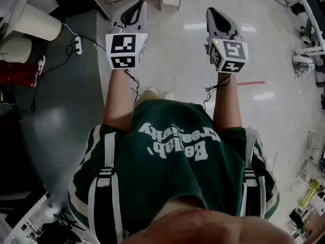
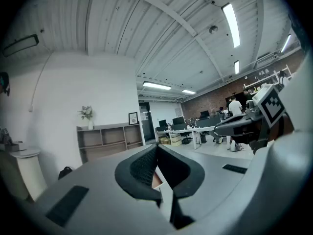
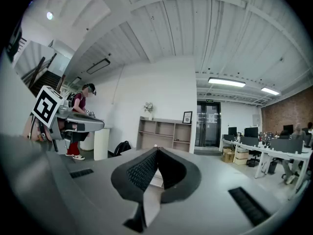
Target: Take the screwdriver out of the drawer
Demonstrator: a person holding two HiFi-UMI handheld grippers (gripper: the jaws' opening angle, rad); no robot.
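Observation:
No drawer and no screwdriver show in any view. In the head view both grippers are held level in front of the person, out over the floor. My left gripper (image 1: 138,5) has its jaws together with nothing between them. My right gripper (image 1: 212,11) is shut the same way and also empty. In the left gripper view the dark pads meet at the tip (image 2: 156,146), and the right gripper (image 2: 230,126) shows off to the right. In the right gripper view the pads also touch (image 3: 156,150), with the left gripper (image 3: 93,125) at the left.
An open shelf unit (image 3: 164,133) stands against the white wall ahead. Desks with monitors (image 2: 195,127) fill the room to the right. A white round pedestal (image 1: 38,22) and a power strip with its cable (image 1: 77,44) lie at the left. A person (image 3: 78,124) stands there.

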